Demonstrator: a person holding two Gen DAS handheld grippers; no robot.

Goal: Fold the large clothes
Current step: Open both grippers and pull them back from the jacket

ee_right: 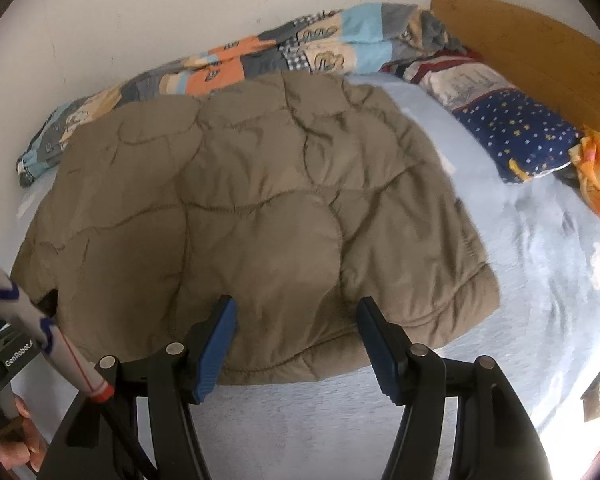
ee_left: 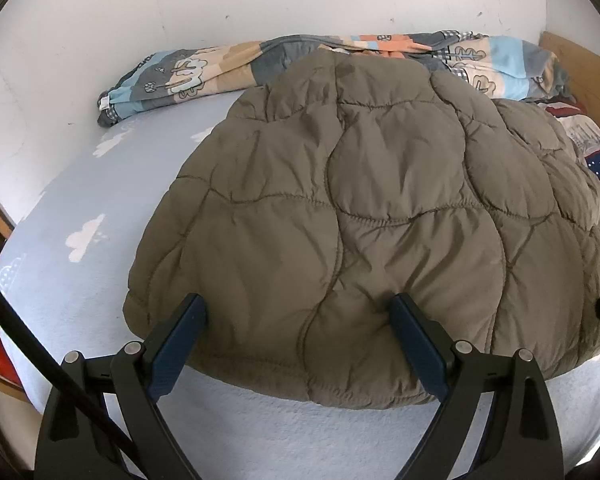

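A large olive-brown quilted jacket (ee_left: pixel 360 208) lies folded into a compact block on the light blue bed sheet (ee_left: pixel 100 208). It also shows in the right wrist view (ee_right: pixel 252 216). My left gripper (ee_left: pixel 300 312) is open and empty, its blue-padded fingers over the jacket's near edge. My right gripper (ee_right: pixel 296 312) is open and empty, also over the jacket's near edge, toward its right side. Neither gripper holds the cloth.
A rolled patchwork duvet (ee_left: pixel 228 64) lies along the white wall behind the jacket. A star-print navy pillow (ee_right: pixel 516 132) and an orange cloth (ee_right: pixel 596 172) lie at the right by the wooden headboard (ee_right: pixel 540 40). The other gripper's handle (ee_right: pixel 16 356) shows at the left.
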